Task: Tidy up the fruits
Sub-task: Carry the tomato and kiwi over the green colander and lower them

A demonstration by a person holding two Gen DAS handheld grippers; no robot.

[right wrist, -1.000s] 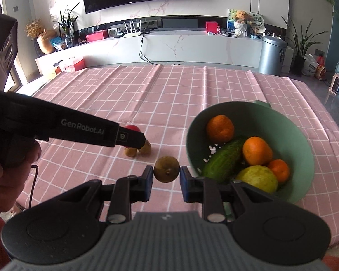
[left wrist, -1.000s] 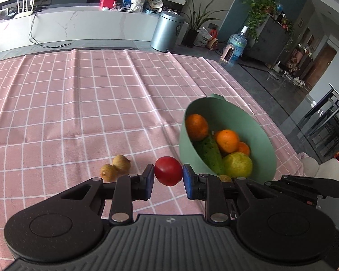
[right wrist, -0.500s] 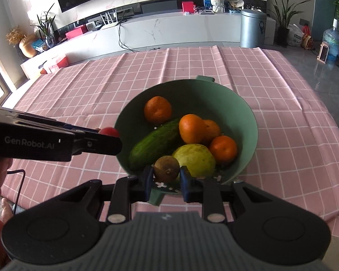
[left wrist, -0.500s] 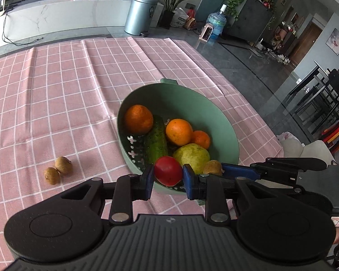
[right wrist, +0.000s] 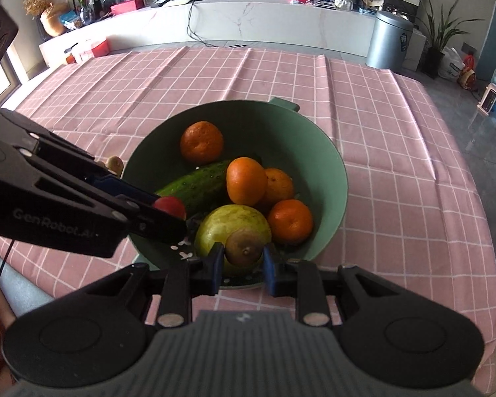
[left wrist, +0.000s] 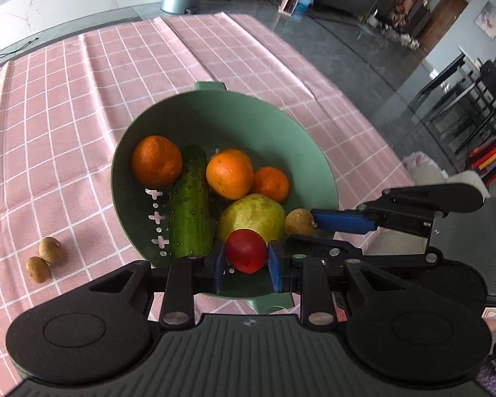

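My left gripper (left wrist: 247, 260) is shut on a small red fruit (left wrist: 246, 249) and hangs over the near side of the green bowl (left wrist: 215, 99). My right gripper (right wrist: 242, 259) is shut on a small brown fruit (right wrist: 244, 248), also over the bowl's (right wrist: 314, 139) near part, just above a yellow-green pear (right wrist: 215, 228). In the bowl lie oranges (left wrist: 156, 161), a cucumber (left wrist: 190, 205) and the pear (left wrist: 253, 215). In the left wrist view the right gripper's brown fruit (left wrist: 299, 221) hangs at the bowl's right rim. The red fruit (right wrist: 168, 205) shows at the left gripper's tip in the right wrist view.
Two small brown fruits (left wrist: 51, 249) (left wrist: 38, 269) lie together on the pink checked tablecloth (left wrist: 66, 115) left of the bowl. The table's right edge (left wrist: 363, 109) drops to a grey floor. A grey bin (right wrist: 388, 41) and a white counter stand beyond the far edge.
Both grippers have carried their fruits from above the cloth beside the bowl to over the bowl's near side. The two brown fruits on the cloth now lie farther to the left.
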